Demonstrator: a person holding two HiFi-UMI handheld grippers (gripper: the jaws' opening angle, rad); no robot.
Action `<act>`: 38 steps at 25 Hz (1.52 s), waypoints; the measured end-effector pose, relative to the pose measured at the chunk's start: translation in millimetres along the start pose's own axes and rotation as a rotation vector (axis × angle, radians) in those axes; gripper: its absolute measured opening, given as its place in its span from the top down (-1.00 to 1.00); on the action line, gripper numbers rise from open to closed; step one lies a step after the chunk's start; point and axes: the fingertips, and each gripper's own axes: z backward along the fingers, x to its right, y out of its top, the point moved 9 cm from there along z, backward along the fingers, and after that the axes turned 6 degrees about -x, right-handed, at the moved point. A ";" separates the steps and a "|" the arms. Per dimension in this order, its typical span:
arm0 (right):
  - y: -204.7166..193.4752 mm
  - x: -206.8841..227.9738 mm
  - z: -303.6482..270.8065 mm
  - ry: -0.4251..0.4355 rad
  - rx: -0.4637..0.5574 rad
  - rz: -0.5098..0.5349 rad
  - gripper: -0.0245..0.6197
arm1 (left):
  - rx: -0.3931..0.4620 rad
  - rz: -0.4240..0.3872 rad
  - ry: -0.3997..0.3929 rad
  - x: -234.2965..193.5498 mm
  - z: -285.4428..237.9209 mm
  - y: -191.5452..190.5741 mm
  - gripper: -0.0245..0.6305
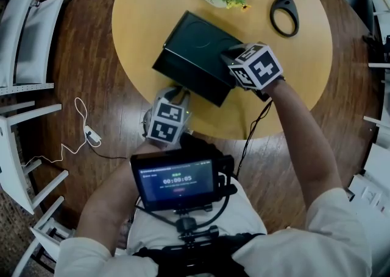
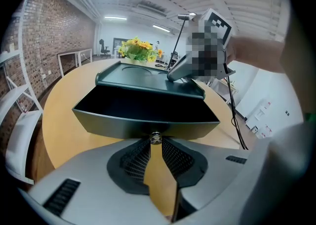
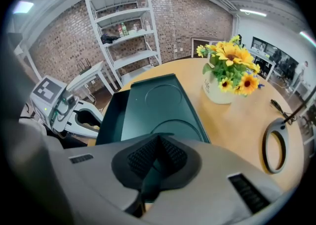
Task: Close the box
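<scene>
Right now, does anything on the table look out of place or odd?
Only the dark box: its drawer stands pulled out, not flush. The left gripper is shut on the drawer's knob. Nothing looks spilled or damaged.

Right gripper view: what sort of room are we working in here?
Likely a loft-style office or workshop: a brick wall, white metal shelving, and a round wooden table carrying a vase of sunflowers.
</scene>
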 end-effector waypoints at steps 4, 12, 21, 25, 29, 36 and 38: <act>1.2 2.0 1.0 0.025 -0.001 -0.026 0.91 | -0.002 -0.030 -0.015 -2.3 -16.9 21.8 0.72; 1.4 1.5 2.1 0.035 -0.005 -0.019 0.91 | -0.010 -0.064 -0.032 -4.0 -40.5 51.5 0.73; 0.2 -0.3 1.2 0.032 -0.009 -0.017 0.91 | -0.031 -0.073 -0.054 -5.1 -42.7 54.4 0.73; -0.5 0.1 0.8 0.016 0.010 -0.032 0.91 | -0.034 -0.083 -0.063 -6.1 -43.7 54.1 0.73; -0.1 -0.2 -0.2 0.009 0.020 -0.053 0.91 | -0.037 -0.103 -0.090 -9.5 -43.7 52.3 0.72; -2.0 -16.1 39.3 -0.034 0.328 -0.280 0.81 | -0.098 -0.155 -0.158 -24.5 -12.4 40.2 0.70; -10.4 -34.1 48.9 -0.090 0.408 -0.348 0.81 | -0.086 -0.163 -0.173 -34.1 4.9 34.3 0.70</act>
